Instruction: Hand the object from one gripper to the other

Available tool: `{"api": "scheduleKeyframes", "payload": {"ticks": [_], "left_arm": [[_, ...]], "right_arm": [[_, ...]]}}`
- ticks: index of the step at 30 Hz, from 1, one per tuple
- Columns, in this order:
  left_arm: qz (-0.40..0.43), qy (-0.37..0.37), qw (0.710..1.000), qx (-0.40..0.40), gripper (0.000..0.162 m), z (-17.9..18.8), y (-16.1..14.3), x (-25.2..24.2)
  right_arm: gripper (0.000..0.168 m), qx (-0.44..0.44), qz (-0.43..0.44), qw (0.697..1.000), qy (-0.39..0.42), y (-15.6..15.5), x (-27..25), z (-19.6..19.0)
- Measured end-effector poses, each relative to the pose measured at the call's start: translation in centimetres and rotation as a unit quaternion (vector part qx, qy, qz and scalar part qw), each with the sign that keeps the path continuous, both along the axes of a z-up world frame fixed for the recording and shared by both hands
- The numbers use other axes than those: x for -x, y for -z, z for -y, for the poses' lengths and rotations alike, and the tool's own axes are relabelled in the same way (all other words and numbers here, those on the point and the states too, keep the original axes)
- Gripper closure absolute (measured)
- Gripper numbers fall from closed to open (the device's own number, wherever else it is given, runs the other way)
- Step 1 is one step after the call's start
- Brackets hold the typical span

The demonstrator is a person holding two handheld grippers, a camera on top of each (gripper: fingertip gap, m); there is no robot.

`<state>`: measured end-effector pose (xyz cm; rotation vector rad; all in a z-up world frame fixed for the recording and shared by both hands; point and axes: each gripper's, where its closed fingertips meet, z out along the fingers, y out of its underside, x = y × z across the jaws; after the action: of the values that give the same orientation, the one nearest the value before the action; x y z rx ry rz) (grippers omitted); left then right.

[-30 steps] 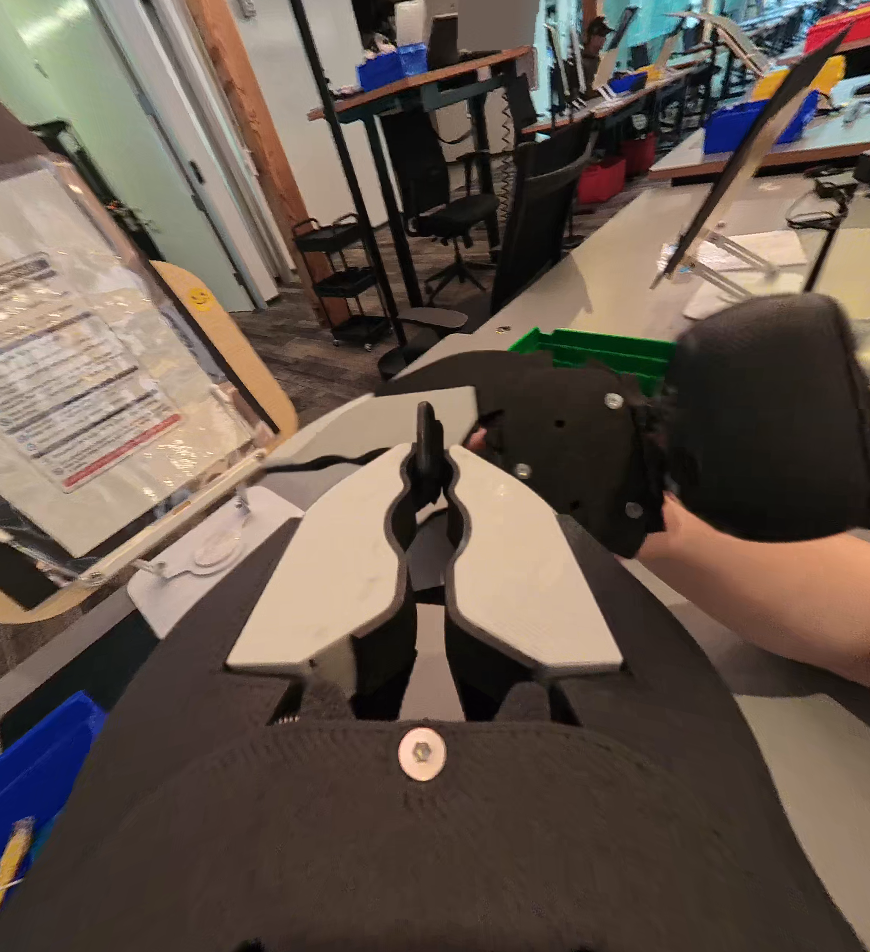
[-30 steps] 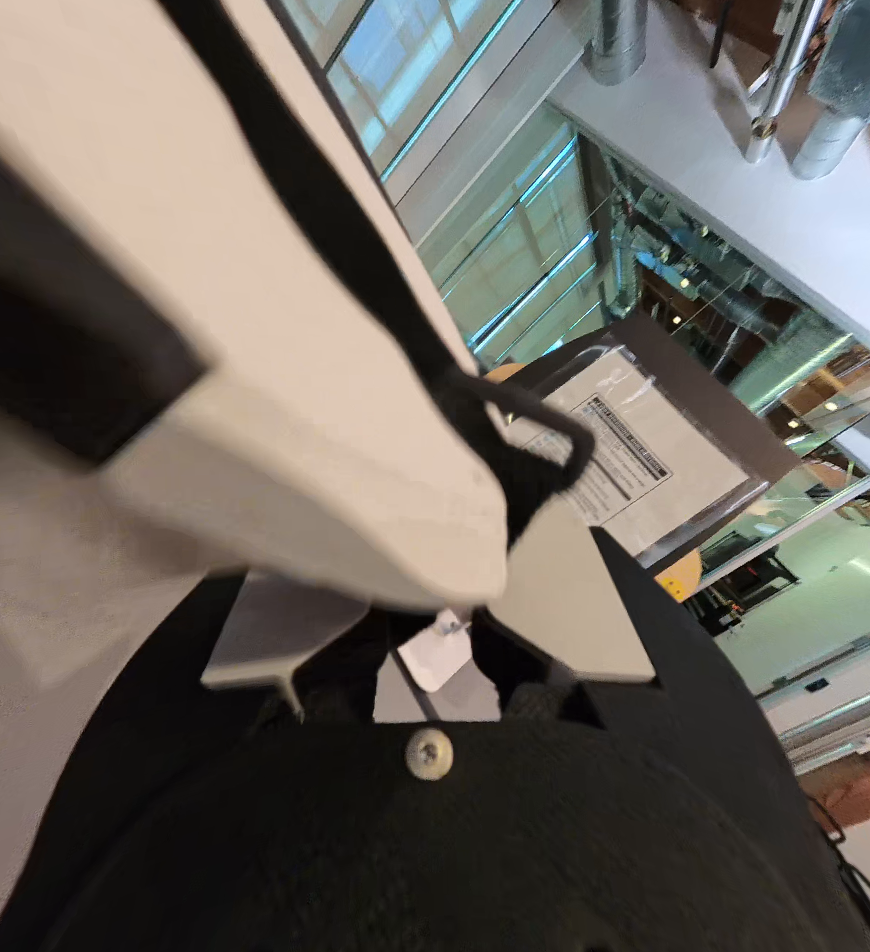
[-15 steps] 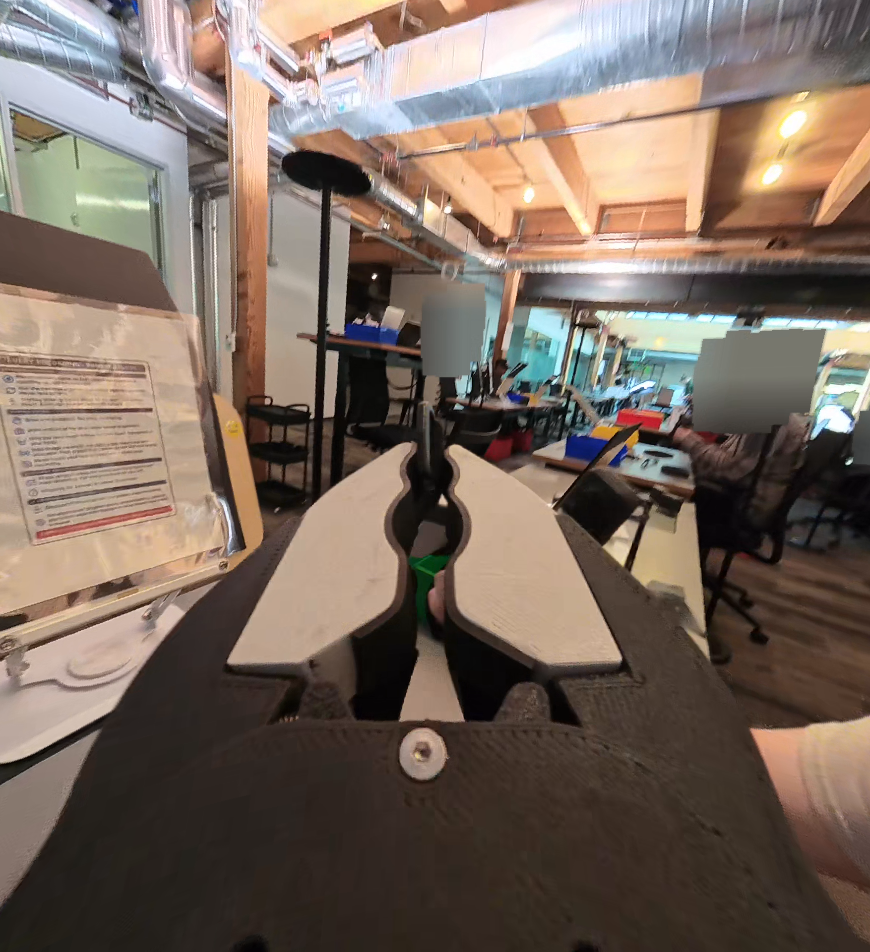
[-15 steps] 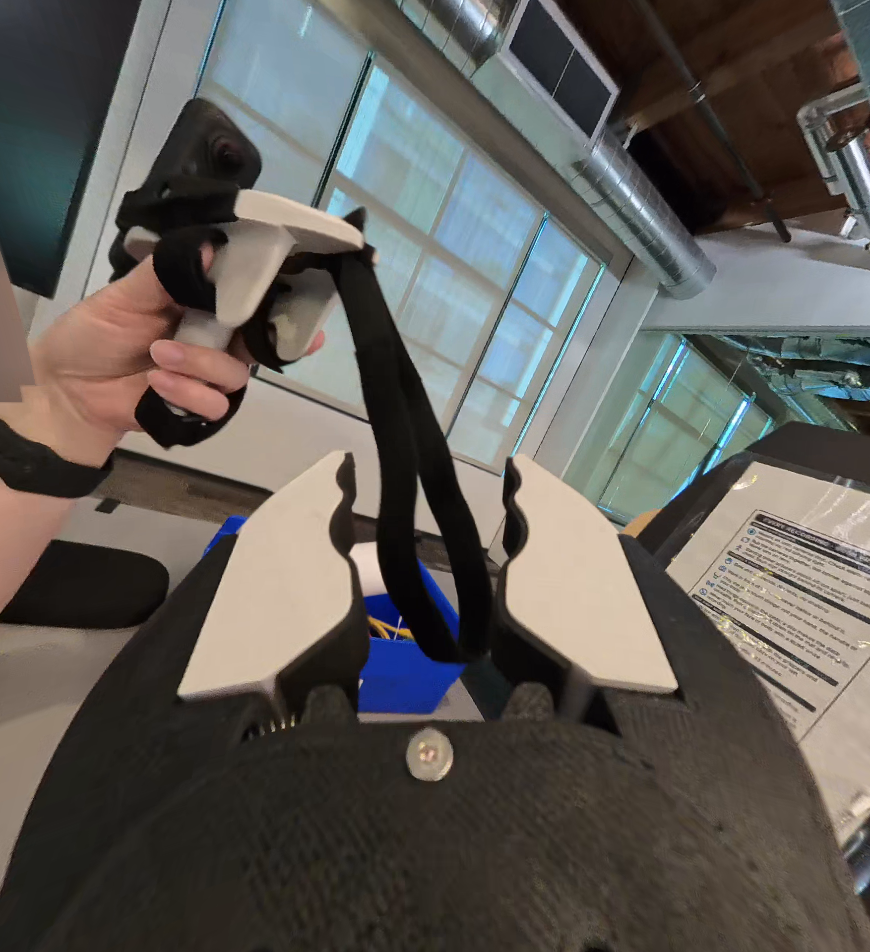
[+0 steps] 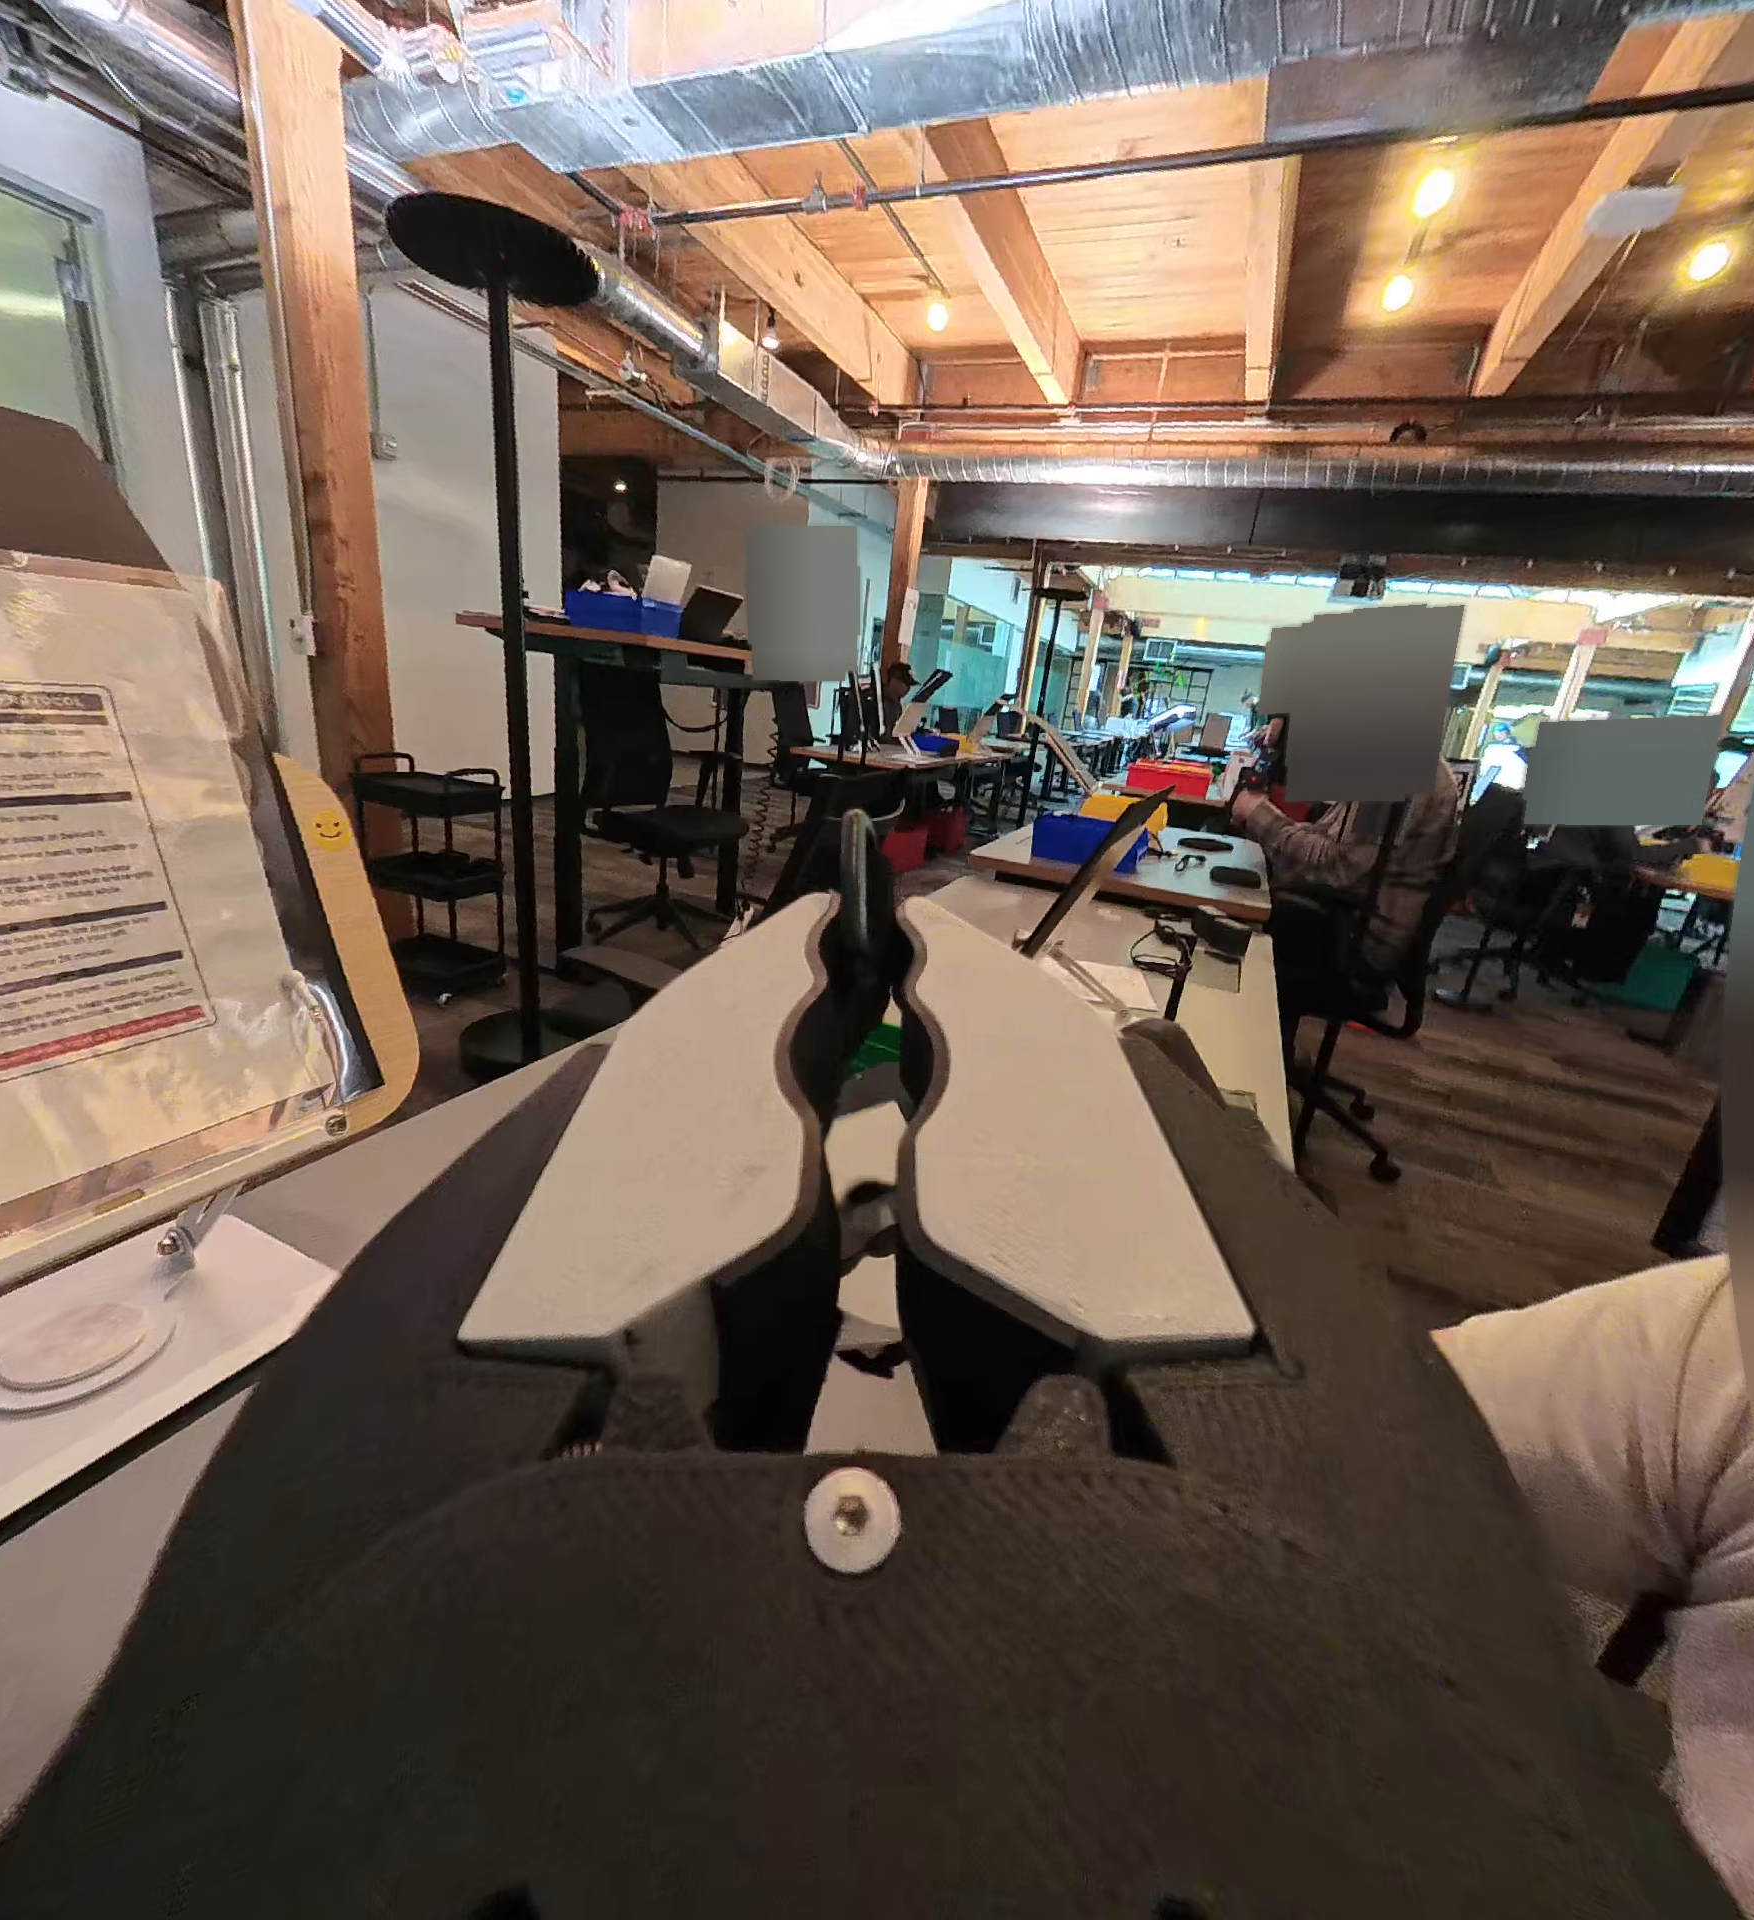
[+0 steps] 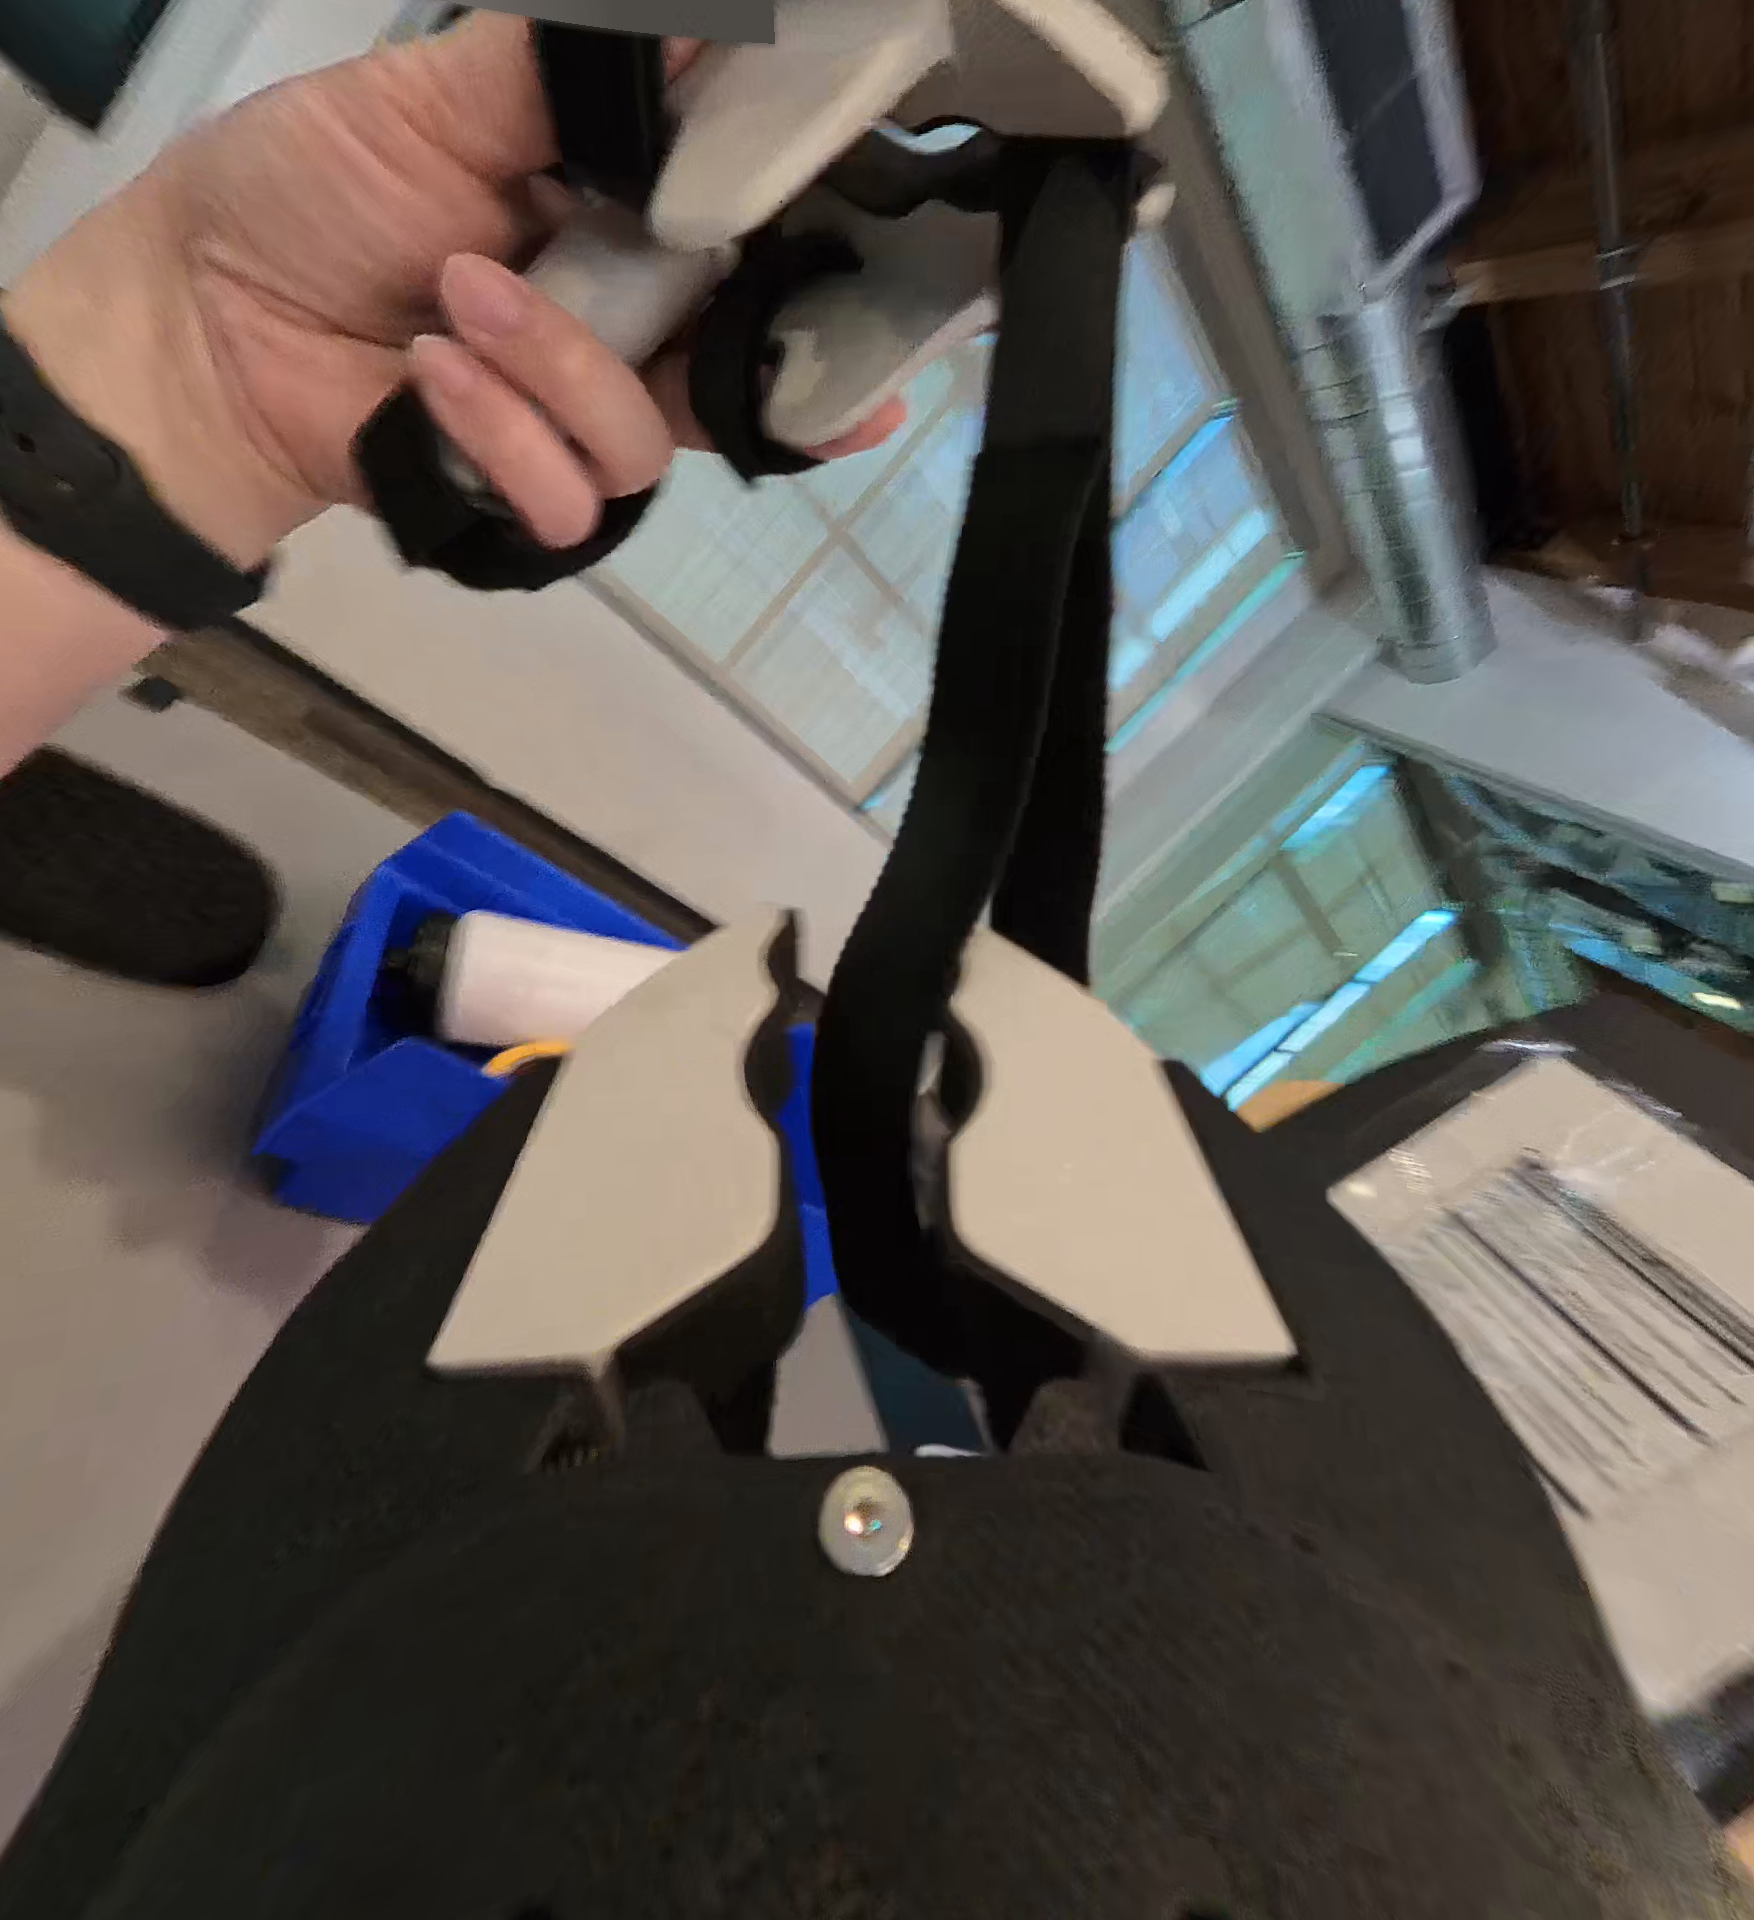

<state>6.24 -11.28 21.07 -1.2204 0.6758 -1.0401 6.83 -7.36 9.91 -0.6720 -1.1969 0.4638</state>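
Both grippers: left gripper (image 5: 865,920) stayed clamped on the black fabric strap loop (image 6: 998,727); right gripper (image 6: 868,982), jaws partly parted, should close squarely before left releases.

The black strap (image 6: 998,665) is a flat band of woven webbing, doubled into a long loop. In the right wrist view it hangs in the air, its upper end pinched at the tip of the left gripper (image 6: 1018,156), which is held above. From there the two runs of the band drop side by side, almost touching. Its lower bend sits between the fingers of the right gripper (image 6: 868,1023), which stand close around it, nearer the right-hand finger. In the left wrist view only a short dark end of the strap (image 5: 857,883) shows, standing upright out of the left gripper (image 5: 865,940), whose fingertips are pressed together on it.
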Motion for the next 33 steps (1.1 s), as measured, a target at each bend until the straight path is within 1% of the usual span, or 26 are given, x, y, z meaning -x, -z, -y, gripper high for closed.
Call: {"api": "scheduleKeyframes", "payload": {"ticks": [1,2,4,5,7,8,9,10,12,13,15,18,20,23,25,27,29,30,31,33], "left_arm": [[-0.003,-0.006,1.0,0.001,0.156,-0.2,0.1,-0.1],[-0.005,-0.01,1.0,0.005,0.156,-0.5,0.2,-0.1],[0.001,-0.028,0.999,0.02,0.156,-1.5,0.5,0.0],[0.006,-0.051,0.998,0.031,0.156,-2.4,0.6,0.4],[0.013,-0.096,0.994,0.053,0.156,-4.4,1.2,1.5],[0.013,-0.106,0.992,0.064,0.156,-5.1,1.5,1.8],[0.013,-0.111,0.991,0.075,0.154,-5.6,1.9,2.1],[0.015,-0.118,0.989,0.088,0.147,-6.2,2.2,2.5],[0.013,-0.14,0.984,0.112,0.12,-7.3,2.9,3.3],[0.008,-0.149,0.982,0.118,0.111,-7.6,3.2,3.6],[-0.002,-0.16,0.98,0.12,0.106,-7.7,3.5,3.8],[-0.023,-0.157,0.981,0.113,0.104,-7.4,3.7,3.0],[-0.061,-0.153,0.98,0.108,0.102,-7.2,4.5,1.8],[-0.15,-0.11,0.98,0.076,0.107,-6.2,6.4,-1.6],[-0.214,-0.086,0.972,0.049,0.107,-5.6,7.9,-4.1],[-0.269,-0.086,0.959,-0.002,0.105,-5.5,9.1,-6.5],[-0.312,-0.114,0.941,-0.068,0.103,-5.9,9.9,-8.7],[-0.324,-0.136,0.931,-0.103,0.104,-6.2,10.1,-9.6],[-0.336,-0.152,0.92,-0.136,0.104,-6.4,10.3,-10.6],[-0.348,-0.168,0.902,-0.191,0.106,-6.2,10.6,-12.2]], "right_arm": [[0.16,0.011,0.033,0.999,-0.028,0.9,0.3,0.6],[0.167,0.032,0.056,0.996,-0.055,1.5,0.6,1.2],[0.167,0.111,0.092,0.984,-0.108,2.3,1.0,2.0],[0.168,0.161,0.105,0.972,-0.131,2.5,1.1,2.3],[0.167,0.259,0.125,0.942,-0.172,2.6,1.1,2.7],[0.168,0.301,0.128,0.925,-0.192,2.4,0.9,2.9],[0.168,0.338,0.121,0.909,-0.209,2.0,0.7,2.9],[0.168,0.372,0.107,0.894,-0.224,1.4,0.4,2.9],[0.168,0.435,0.068,0.859,-0.26,-0.2,-0.4,2.6],[0.168,0.465,0.048,0.838,-0.28,-1.0,-1.0,2.4],[0.168,0.507,0.009,0.802,-0.315,-2.5,-2.4,1.8],[0.168,0.527,-0.061,0.771,-0.353,-4.6,-5.0,0.3],[0.167,0.545,-0.125,0.739,-0.377,-6.0,-7.1,-1.3],[0.167,0.575,-0.203,0.678,-0.41,-7.1,-10.1,-3.7],[0.167,0.594,-0.243,0.64,-0.422,-7.2,-11.4,-5.1],[0.167,0.605,-0.27,0.607,-0.438,-7.3,-12.3,-5.9],[0.167,0.614,-0.287,0.585,-0.445,-7.3,-12.6,-6.4],[0.165,0.618,-0.292,0.579,-0.445,-7.2,-12.6,-6.5],[0.167,0.622,-0.295,0.575,-0.441,-7.1,-12.4,-6.7],[0.168,0.63,-0.3,0.567,-0.438,-7.0,-12.2,-6.7]]}}
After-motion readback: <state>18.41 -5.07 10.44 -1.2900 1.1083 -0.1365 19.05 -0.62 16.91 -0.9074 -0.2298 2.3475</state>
